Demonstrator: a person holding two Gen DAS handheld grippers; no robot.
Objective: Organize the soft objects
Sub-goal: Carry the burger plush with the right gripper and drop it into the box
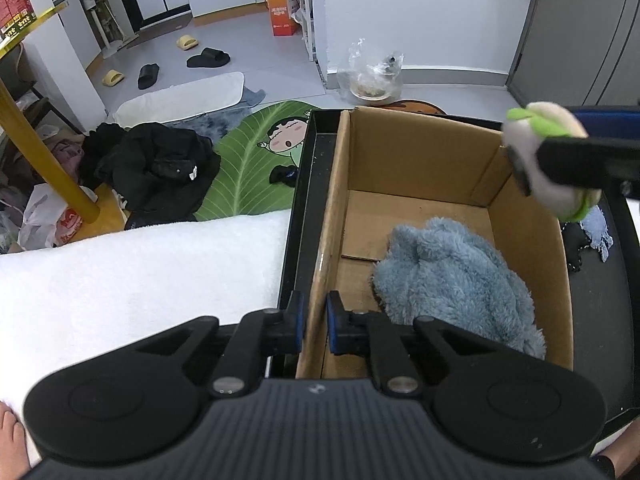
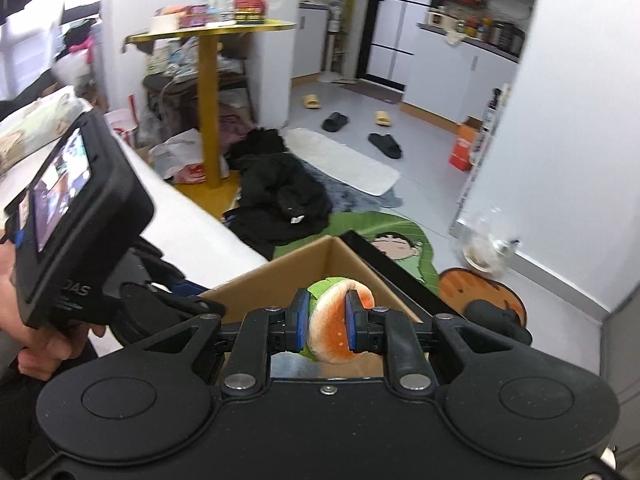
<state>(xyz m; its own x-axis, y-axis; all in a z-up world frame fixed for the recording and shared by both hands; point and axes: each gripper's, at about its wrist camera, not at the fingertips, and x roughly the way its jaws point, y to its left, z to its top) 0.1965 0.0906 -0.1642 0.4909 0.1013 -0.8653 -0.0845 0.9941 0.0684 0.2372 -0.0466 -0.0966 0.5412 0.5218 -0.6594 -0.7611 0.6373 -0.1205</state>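
An open cardboard box (image 1: 416, 148) sits in a black tray (image 1: 304, 200). A fluffy blue plush (image 1: 452, 276) lies on the box floor. My left gripper (image 1: 314, 326) is shut on the box's left wall near its front corner. My right gripper (image 2: 327, 326) is shut on a plush burger (image 2: 334, 332), orange-white with a green edge. In the left wrist view the burger (image 1: 548, 160) hangs above the box's right wall. A small blue and black soft item (image 1: 592, 236) lies in the tray right of the box.
A white towel (image 1: 120, 280) covers the surface left of the tray. On the floor beyond lie a green leaf rug (image 1: 256, 168), black clothes (image 1: 156, 164), a white mat (image 1: 184, 96) and slippers (image 1: 208, 58). A yellow table leg (image 1: 44, 156) stands at left.
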